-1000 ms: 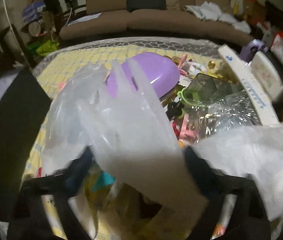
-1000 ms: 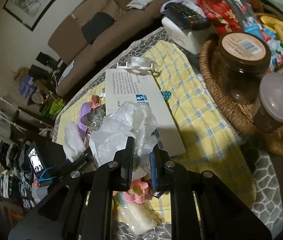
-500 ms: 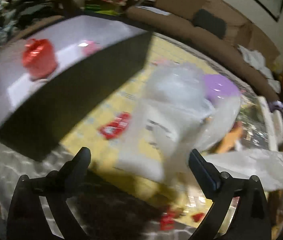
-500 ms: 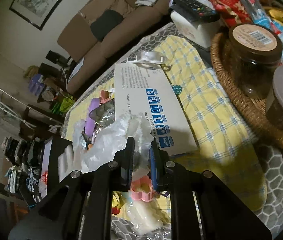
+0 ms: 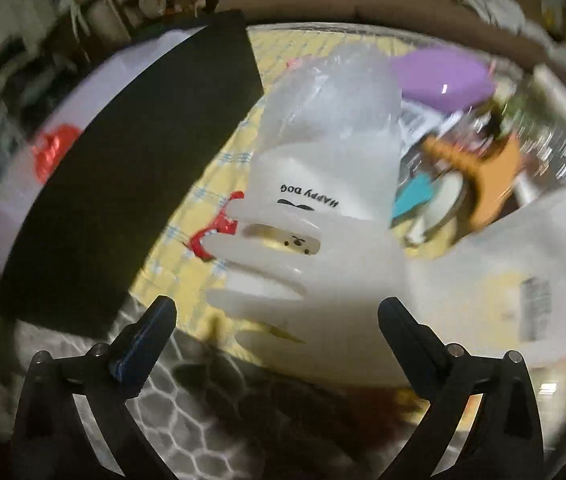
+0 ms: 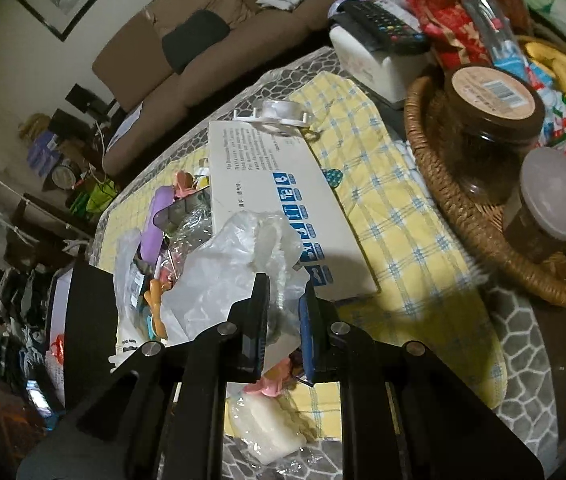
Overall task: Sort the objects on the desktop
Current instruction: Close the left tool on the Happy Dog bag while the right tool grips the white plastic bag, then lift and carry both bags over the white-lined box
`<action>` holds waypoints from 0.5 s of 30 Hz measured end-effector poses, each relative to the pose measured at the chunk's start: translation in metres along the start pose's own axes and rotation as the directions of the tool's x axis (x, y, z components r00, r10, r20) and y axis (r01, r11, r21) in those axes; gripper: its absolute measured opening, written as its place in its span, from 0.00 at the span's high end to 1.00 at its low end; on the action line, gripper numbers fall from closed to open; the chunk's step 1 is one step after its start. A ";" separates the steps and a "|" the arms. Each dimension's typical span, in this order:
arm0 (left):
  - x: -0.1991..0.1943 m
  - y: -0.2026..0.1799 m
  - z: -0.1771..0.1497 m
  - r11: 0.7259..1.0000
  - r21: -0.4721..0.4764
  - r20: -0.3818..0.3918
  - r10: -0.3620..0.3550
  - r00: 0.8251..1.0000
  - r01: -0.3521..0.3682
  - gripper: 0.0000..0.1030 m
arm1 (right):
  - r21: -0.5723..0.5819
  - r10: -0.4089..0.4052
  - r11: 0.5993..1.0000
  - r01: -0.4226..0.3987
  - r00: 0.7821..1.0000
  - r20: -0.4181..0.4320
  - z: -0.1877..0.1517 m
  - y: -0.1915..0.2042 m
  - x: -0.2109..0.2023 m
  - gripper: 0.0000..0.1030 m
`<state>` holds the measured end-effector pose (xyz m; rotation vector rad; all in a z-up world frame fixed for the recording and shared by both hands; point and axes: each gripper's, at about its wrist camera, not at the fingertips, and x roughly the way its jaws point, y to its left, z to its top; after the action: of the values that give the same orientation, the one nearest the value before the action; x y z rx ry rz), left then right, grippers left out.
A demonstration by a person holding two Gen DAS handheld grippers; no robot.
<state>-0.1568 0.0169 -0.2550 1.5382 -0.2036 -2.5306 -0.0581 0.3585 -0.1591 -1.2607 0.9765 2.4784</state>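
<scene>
From the left wrist view, our left gripper (image 5: 277,330) stands wide and its jaws are opening, with nothing pressed between the pads. A translucent bag printed "HAPPY DOG" (image 5: 325,152) hangs just ahead of the fingers, its cut fringe (image 5: 259,276) dangling between the tips without touching either, as far as the blur lets us tell. Beside it on the left lies a black box (image 5: 123,184) with a red ornament (image 5: 53,148) on its pale inside, and a red clip (image 5: 213,234) lies on the yellow checked cloth (image 5: 219,168). We judge the main risk here is closing on the loose fringe only: thin film slides out of the pads, or the bag tears. A sweep to the side could also knock the box.

From the right wrist view, our right gripper (image 6: 285,316) is nearly closed, pinching crumpled clear plastic (image 6: 219,272) that rises from the cluttered pile on the worktop (image 6: 523,360). Small things, among them an orange piece (image 6: 155,300) and a pink flower-shaped piece (image 6: 271,386), sit in and under that plastic. If we pull while the left lets go, we judge the bag may tip and spill them, or drag against the white carton (image 6: 275,184) just behind it. The wicker tray (image 6: 443,196) with jars stands well apart and seems safe.
</scene>
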 end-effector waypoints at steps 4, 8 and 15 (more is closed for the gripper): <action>0.011 -0.002 0.002 0.994 0.024 -0.013 -0.107 0.994 0.107 0.20 | -0.002 -0.030 1.000 0.030 0.999 -0.016 -0.001 -0.001 0.006 0.87; -0.001 0.020 0.002 0.977 -0.037 -0.002 -0.210 0.978 0.210 0.93 | -0.024 -0.044 0.999 0.043 0.999 -0.021 -0.002 0.004 0.007 0.87; -0.077 0.048 0.019 0.990 0.031 0.183 -0.141 0.973 0.138 0.93 | -0.135 0.025 0.991 -0.026 1.000 -0.007 -0.003 0.033 -0.009 0.87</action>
<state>-0.1351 -0.0130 -0.1703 1.3676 -0.1465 -2.7906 -0.0646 0.3325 -0.1380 -1.3025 0.8435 2.6007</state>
